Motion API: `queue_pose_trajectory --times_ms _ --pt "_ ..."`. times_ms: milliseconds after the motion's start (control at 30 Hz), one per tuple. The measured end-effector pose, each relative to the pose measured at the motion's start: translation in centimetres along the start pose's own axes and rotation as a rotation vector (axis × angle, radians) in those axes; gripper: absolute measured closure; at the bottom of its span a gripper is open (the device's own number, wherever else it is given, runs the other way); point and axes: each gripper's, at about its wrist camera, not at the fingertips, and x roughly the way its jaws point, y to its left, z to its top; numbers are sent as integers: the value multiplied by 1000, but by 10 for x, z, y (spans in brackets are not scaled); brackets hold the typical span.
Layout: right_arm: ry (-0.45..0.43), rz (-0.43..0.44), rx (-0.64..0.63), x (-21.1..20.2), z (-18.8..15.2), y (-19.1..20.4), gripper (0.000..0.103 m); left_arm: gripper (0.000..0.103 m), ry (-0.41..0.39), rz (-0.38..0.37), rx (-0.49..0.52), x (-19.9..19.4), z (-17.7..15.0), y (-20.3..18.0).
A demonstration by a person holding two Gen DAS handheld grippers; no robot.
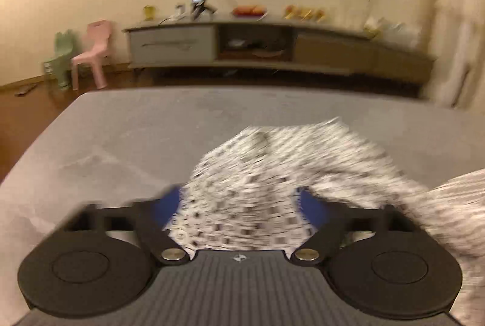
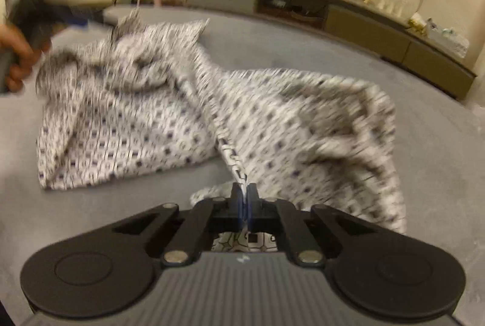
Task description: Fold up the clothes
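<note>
Garment: a white patterned garment [image 2: 145, 120] lay rumpled on the grey table [image 2: 424, 144], one part bunched toward the left and another drawn out in a ridge toward the right gripper.
Right gripper: the right gripper [image 2: 244, 198] had its jaws closed on an edge of the cloth; a strip of fabric ran straight up out of the pinch, and a bit of pattern showed behind the jaws.
Left gripper: the left gripper [image 1: 239, 201] had its blue pads [image 1: 169, 201] standing apart, with cloth lying between them. They did not look pressed on it, though the blur made that hard to swear to.
Other view: from the right wrist camera, a hand [image 2: 15, 59] held that left tool at the far left, just beside the bunched end.
Step, as I judged it: taking two holds on the garment to spread it flat before any fold.
Doing it well: I'd have closed the left pads on a single edge layer, not a bundle, then drawn both holds apart low over the table until the ridge flattened.
Risk: a thick pinch would drag hidden folds along.
</note>
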Motion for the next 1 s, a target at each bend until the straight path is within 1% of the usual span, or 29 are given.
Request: queue_pose_trajectory --times_ms 33,67,100,167,200,267,333,367,400,467,500,533,567,600,633,667,700,733,767,800,833,867,900,933,967,1000 --pt "-24 -6 11 -12 4 -6 101 94 25 17 -4 10 -1 1" --pt "-62 -2 26 -31 7 -13 101 98 33 30 -14 15 -2 8" --pt "-112 13 47 -51 12 -19 101 102 21 32 -41 12 1 18" --pt "-211 31 78 -90 28 -31 101 103 -15 29 -110 2 9 40" --pt "-260 33 85 -108 37 -36 101 103 -41 18 -160 -8 14 52" --pt "-340 18 72 -138 67 -48 101 103 -109 6 -255 -30 26 77" --pt "-394 -7 57 -153 105 -62 101 103 -146 26 -312 -43 31 95" --pt "-409 -32 48 -154 124 -70 101 103 -163 38 -339 -49 32 104" --pt "-414 -67 40 -148 145 -78 101 103 -163 47 -363 -50 32 112" --pt "-375 -147 48 -118 182 -101 100 103 -142 60 -401 -45 29 123" --pt "-336 -180 83 -93 194 -117 99 103 -126 64 -413 -40 28 127" --pt "-289 -215 151 -63 200 -137 87 103 -111 70 -417 -36 27 129" --pt "-235 -250 236 -38 196 -157 66 103 -96 77 -419 -31 26 130" --pt "-179 -283 322 -13 191 -178 60 103 -77 66 -417 -26 25 131" --pt "-170 -298 392 -3 176 -187 56 103 -56 47 -412 -19 24 132" --pt "-165 -311 462 6 160 -196 55 103 -41 34 -403 -14 25 131" --pt "-182 -267 509 8 140 -196 51 103 -29 24 -392 -11 25 131" --pt "-200 -218 554 9 118 -196 39 103 -22 17 -373 -8 25 129" --pt "-196 -180 560 12 100 -191 34 103 -17 16 -353 -6 26 126" --pt "-190 -144 562 15 83 -185 34 102 -10 17 -335 -4 25 121" --pt "-171 -128 545 20 73 -180 34 101 0 17 -319 -1 23 117" --pt "-151 -115 526 26 64 -175 33 100 9 18 -302 1 21 113" --pt "-132 -102 507 32 56 -170 33 94 13 23 -293 1 19 110" --pt "-120 -96 480 39 57 -167 32 87 15 31 -287 0 17 107" --pt "-109 -91 453 47 59 -165 30 68 11 31 -284 0 17 106" --pt "-103 -94 410 56 66 -161 28 42 -2 29 -286 -1 18 105"
